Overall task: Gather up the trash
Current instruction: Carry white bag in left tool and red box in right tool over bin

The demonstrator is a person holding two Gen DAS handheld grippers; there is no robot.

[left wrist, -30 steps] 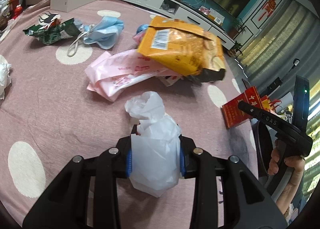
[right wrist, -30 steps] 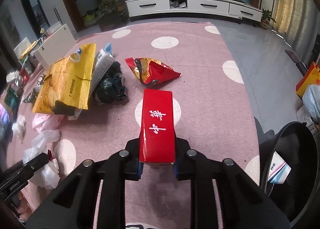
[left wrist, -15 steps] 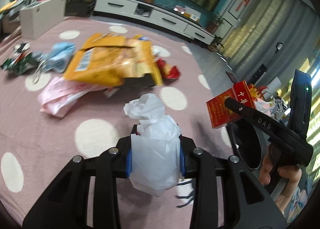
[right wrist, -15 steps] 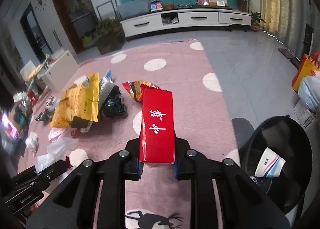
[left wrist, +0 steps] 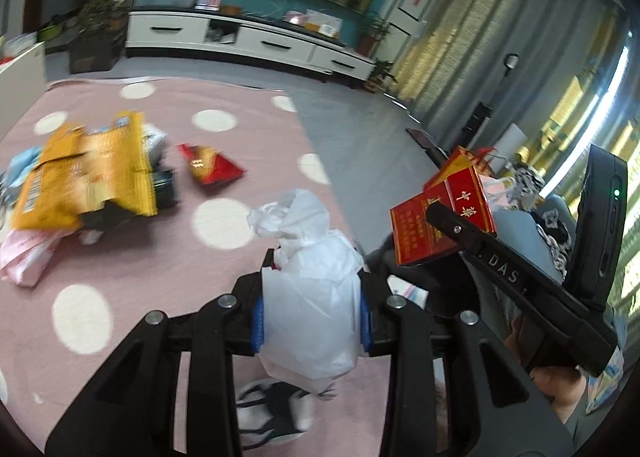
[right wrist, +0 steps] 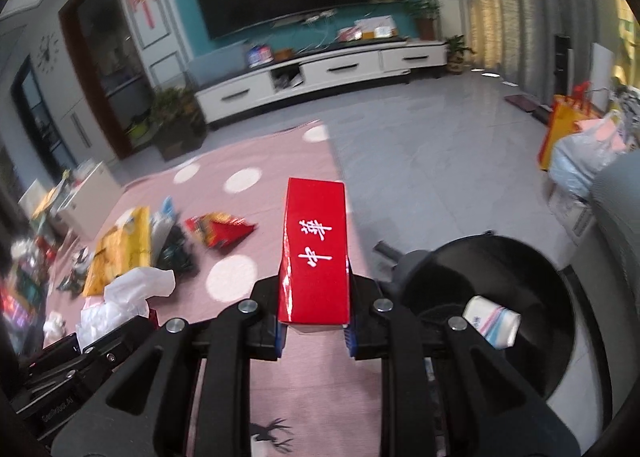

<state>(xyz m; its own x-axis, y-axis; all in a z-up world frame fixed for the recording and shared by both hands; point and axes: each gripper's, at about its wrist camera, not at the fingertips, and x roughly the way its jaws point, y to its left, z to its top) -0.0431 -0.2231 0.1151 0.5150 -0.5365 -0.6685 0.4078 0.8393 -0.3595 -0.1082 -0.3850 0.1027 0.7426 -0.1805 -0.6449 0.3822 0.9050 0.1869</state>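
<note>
Swinging away from the littered rug, both grippers now face the black bin [right wrist: 500,297]. Left gripper [left wrist: 312,321] clamps a white plastic bag [left wrist: 312,297]; right gripper [right wrist: 314,321] clamps a red cigarette carton [right wrist: 314,253], with the bin just right of it, ready for dropping.

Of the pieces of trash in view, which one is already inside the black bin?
The white paper cup with red and blue stripes; it lies inside the black bin, unlike the rest.

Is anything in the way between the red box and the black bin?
Nothing I can see. The red box sits clamped in the right hand-held gripper, and the black bin gapes open just to its right, with only a small carton lying inside it.
</note>
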